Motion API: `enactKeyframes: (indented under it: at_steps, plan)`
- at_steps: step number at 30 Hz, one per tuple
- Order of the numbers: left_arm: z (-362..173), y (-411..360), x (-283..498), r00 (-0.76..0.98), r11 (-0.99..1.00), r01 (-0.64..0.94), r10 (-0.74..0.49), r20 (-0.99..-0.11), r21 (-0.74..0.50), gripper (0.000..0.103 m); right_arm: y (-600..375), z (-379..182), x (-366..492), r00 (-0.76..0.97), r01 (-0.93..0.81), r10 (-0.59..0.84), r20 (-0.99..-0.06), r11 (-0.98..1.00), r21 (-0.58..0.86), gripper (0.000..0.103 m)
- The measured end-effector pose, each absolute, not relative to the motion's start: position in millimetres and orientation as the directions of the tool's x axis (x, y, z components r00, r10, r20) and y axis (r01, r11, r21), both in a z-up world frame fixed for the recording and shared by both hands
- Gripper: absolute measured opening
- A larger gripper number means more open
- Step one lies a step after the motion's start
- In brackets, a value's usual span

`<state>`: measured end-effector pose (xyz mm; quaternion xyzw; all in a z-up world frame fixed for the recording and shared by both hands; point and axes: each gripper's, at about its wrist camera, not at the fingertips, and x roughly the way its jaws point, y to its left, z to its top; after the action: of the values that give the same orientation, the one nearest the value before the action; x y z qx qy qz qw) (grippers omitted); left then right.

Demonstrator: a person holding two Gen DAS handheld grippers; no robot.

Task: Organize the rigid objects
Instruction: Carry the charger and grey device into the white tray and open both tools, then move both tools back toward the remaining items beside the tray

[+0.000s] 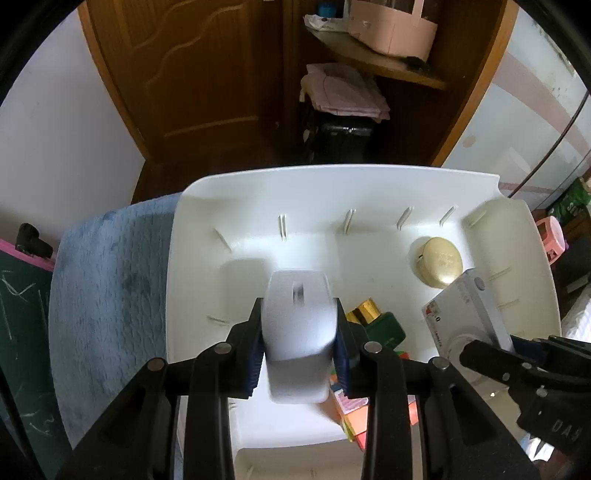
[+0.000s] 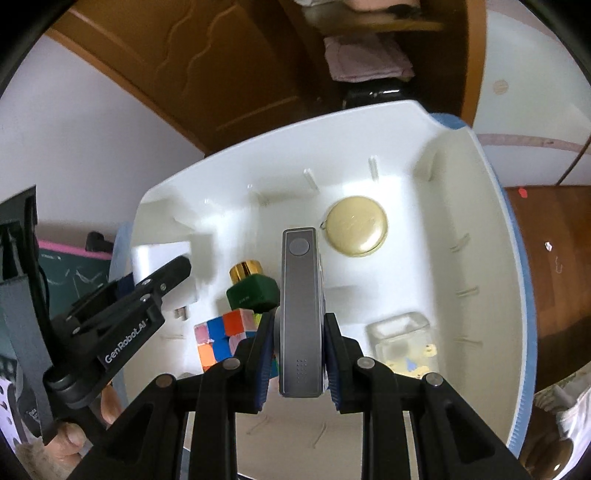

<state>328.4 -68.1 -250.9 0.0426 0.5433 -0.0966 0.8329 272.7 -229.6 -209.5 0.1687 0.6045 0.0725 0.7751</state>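
**Two grippers hold a mouse and a camera over a white bin**

A white computer mouse, scroll wheel facing up, is clamped between the blue pads of the left gripper, above the left half of a white plastic bin. To its right, the right gripper is closed on a slim silver compact camera, held on edge with its round shutter button pointing away from the lens. In the left wrist view the camera's face carries small red and black print, too blurred to read.

Already lying in the bin: a round, pale gold compact case near the far wall, with engraved lettering that cannot be made out; a dark green bottle with a gold cap on its side; a scrambled colour puzzle cube touching the bottle's end; and a small clear plastic box on the right side.

The left gripper's arm, seen from the right wrist camera, bears the white wording "GenRobot.AI". The bin rests on a blue fleece blanket. Behind stand a brown wooden door, a shelf with a pink container and folded pink cloth. A green chalkboard with a pink frame is at the left edge.
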Motion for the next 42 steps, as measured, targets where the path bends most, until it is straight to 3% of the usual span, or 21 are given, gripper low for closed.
enactKeyframes:
  at_steps: [2, 4, 6, 8, 10, 42]
  plan:
    - [-248.6, -69.5, 326.7, 0.399, 0.976, 0.215, -0.116, -0.910, -0.030, 0.036, -226.5, -211.8, 274.2, 0.247, 0.080, 0.308, -0.919, 0.938, 0.336, 0.026]
    - [-242.1, -71.7, 324.5, 0.417, 0.973, 0.230, -0.123, -0.901, -0.027, 0.044, -224.2, -211.9, 275.6, 0.236, 0.070, 0.298, -0.925, 0.944, 0.322, 0.028]
    - [-235.5, -73.3, 322.6, 0.430, 0.971, 0.237, -0.130, -0.894, -0.027, 0.072, -225.6, -207.9, 274.3, 0.242, 0.069, 0.307, -0.920, 0.941, 0.332, 0.029]
    - [-225.3, -73.4, 318.9, 0.461, 0.973, 0.229, -0.133, -0.877, -0.027, 0.076, -226.0, -199.4, 271.2, 0.261, 0.063, 0.325, -0.909, 0.934, 0.352, 0.041]
    - [-217.2, -72.7, 316.6, 0.469, 0.972, 0.229, -0.149, -0.871, -0.043, 0.076, -224.3, -190.2, 267.6, 0.292, 0.052, 0.309, -0.905, 0.940, 0.338, 0.047]
    - [-105.8, -25.4, 202.8, 0.576, 0.942, 0.320, -0.281, -0.767, -0.104, 0.076, -201.0, -67.1, 133.9, 0.512, 0.087, 0.198, -0.836, 0.956, 0.280, 0.047]
